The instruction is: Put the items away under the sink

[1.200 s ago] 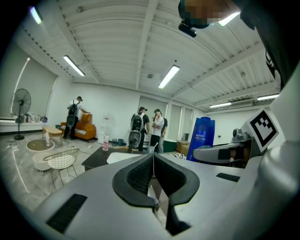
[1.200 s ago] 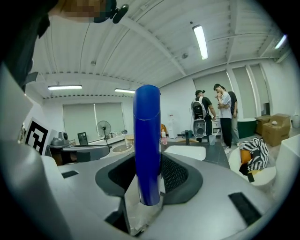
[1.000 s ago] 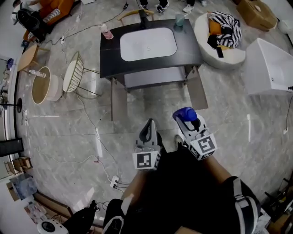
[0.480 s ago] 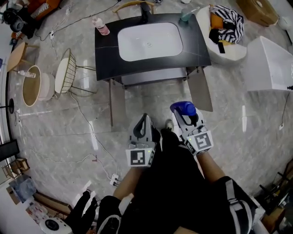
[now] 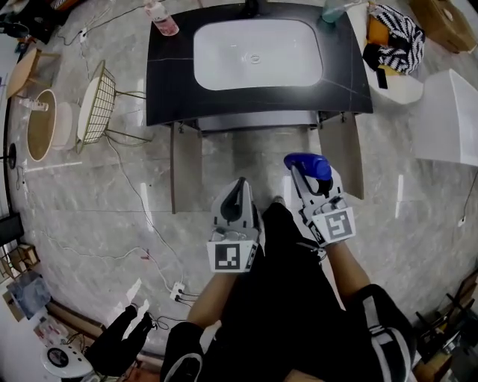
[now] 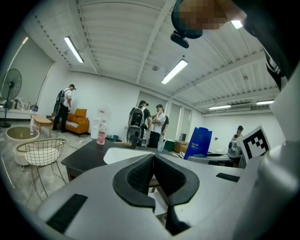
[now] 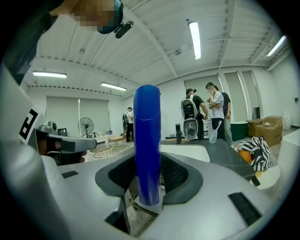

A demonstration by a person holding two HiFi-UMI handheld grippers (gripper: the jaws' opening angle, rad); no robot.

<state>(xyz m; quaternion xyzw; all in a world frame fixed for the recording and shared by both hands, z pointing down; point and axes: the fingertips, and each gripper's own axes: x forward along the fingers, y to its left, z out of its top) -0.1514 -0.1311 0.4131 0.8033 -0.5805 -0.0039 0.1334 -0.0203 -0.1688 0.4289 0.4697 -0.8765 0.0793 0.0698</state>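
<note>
My right gripper [image 5: 312,176] is shut on a blue bottle [image 5: 307,165]; in the right gripper view the blue bottle [image 7: 147,150] stands upright between the pads. My left gripper [image 5: 239,195] is shut with nothing in it, its pads [image 6: 140,174] pressed together. Both are held in front of the person's legs, short of the black sink cabinet [image 5: 172,89] with its white basin [image 5: 258,52]. The cabinet's two doors [image 5: 185,175] stand open. A pink bottle [image 5: 160,18] sits on the countertop's far left corner.
A wire basket chair [image 5: 95,112] and a round tub [image 5: 46,127] stand left of the cabinet. A white beanbag with striped cloth [image 5: 392,45] and a white box [image 5: 448,119] lie to the right. Cables and a power strip [image 5: 178,289] cross the floor. People stand behind the sink [image 6: 147,124].
The view has closed in on the sink cabinet, which now fills the top of the head view. Both grippers kept their grip and stayed in front of the legs.
</note>
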